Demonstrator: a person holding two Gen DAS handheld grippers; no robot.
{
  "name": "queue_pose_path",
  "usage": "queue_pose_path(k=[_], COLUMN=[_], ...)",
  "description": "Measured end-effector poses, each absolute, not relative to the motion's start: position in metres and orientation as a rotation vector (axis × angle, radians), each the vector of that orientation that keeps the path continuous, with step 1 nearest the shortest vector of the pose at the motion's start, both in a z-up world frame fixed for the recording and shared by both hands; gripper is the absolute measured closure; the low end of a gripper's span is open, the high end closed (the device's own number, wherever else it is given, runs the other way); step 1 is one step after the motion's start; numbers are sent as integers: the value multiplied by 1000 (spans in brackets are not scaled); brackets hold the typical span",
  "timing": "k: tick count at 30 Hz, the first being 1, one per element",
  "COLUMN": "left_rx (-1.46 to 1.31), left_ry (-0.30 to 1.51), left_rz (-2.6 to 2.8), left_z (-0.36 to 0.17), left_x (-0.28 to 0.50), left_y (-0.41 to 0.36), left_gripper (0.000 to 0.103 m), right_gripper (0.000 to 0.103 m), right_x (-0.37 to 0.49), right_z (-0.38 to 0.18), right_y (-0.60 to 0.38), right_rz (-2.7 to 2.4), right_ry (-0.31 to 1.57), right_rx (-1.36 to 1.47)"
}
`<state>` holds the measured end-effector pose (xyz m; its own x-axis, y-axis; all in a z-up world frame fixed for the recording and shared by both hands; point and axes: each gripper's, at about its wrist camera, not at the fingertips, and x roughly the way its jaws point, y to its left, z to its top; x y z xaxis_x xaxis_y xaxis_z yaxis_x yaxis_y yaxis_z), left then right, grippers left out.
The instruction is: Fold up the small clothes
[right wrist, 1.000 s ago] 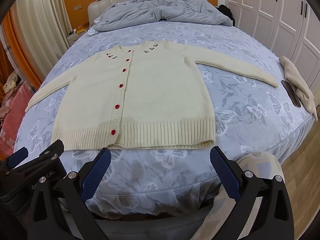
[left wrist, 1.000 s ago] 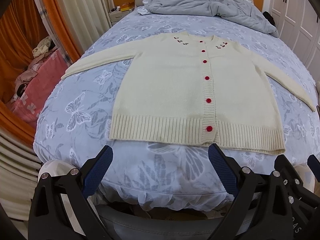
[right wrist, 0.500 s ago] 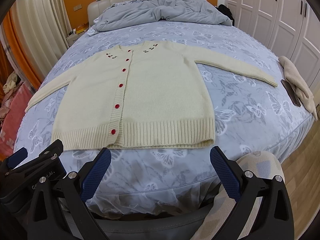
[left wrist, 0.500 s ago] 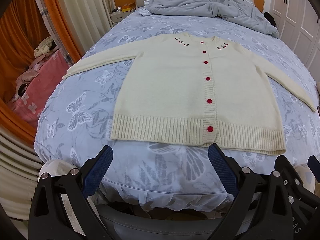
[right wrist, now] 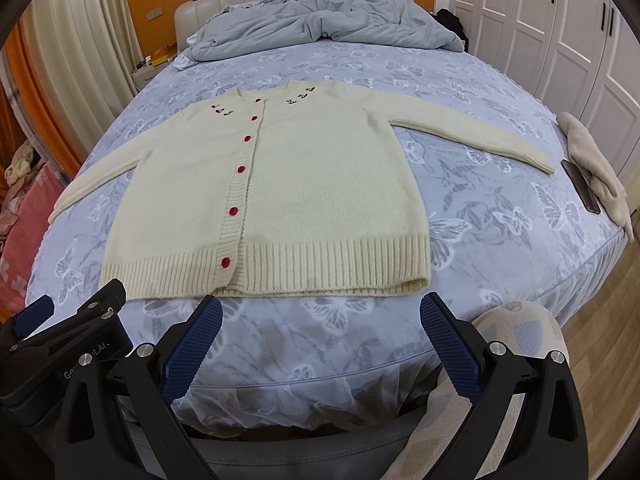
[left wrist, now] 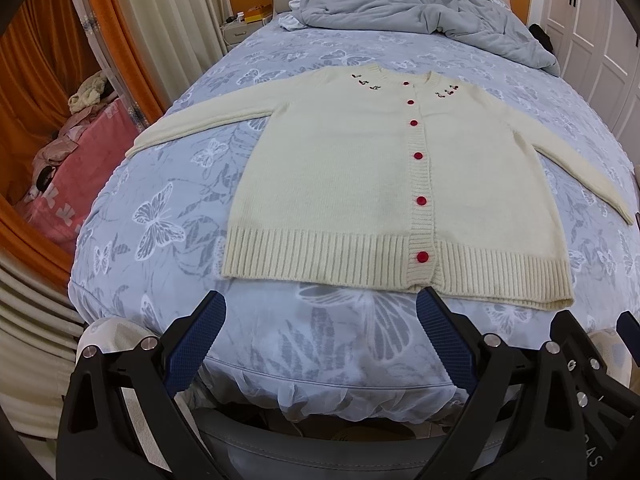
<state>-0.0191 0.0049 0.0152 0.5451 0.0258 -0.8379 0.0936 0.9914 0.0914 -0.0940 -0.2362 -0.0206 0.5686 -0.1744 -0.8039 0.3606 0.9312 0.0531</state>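
A cream knit cardigan [left wrist: 360, 184] with red buttons lies flat, face up, on the butterfly-print bed, sleeves spread to both sides; it also shows in the right wrist view [right wrist: 304, 184]. My left gripper [left wrist: 320, 316] is open and empty, just short of the ribbed hem near its left part. My right gripper [right wrist: 320, 318] is open and empty, just short of the hem near its right part. The left gripper's body [right wrist: 68, 344] shows at the lower left of the right wrist view.
A rumpled grey duvet [left wrist: 420, 4] covers the head of the bed. A beige cloth [right wrist: 596, 168] and a dark flat object [right wrist: 580, 190] lie at the bed's right edge. White wardrobes [right wrist: 560, 28] stand right; pink bedding [left wrist: 76, 176] and curtains left.
Both views have edged slightly forward toward the cardigan's hem. The cardigan has not moved and both grippers stay open.
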Motion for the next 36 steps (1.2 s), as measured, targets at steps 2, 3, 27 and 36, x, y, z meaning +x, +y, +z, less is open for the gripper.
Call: queue_pose_path(k=[2,3,27,36], left_rx=[131,131,131,133], left_ry=[996,995,1003,1005], left_rz=[-41,-41,-33,-33], left_z=[15,15,12,12], left_x=[-19,-19,-19,-18], left_y=[5,5,11,9], left_gripper=[9,9,9,9], right_gripper=[5,5,5,5], right_x=[-94,-94,-97,-96], right_z=[-21,-21,-26,-26], right_y=[-236,-236,-237,-236], right_rz=[-317,-317,-316,-315], right_ry=[915,915,927,928], right_rx=[221,221,230,231])
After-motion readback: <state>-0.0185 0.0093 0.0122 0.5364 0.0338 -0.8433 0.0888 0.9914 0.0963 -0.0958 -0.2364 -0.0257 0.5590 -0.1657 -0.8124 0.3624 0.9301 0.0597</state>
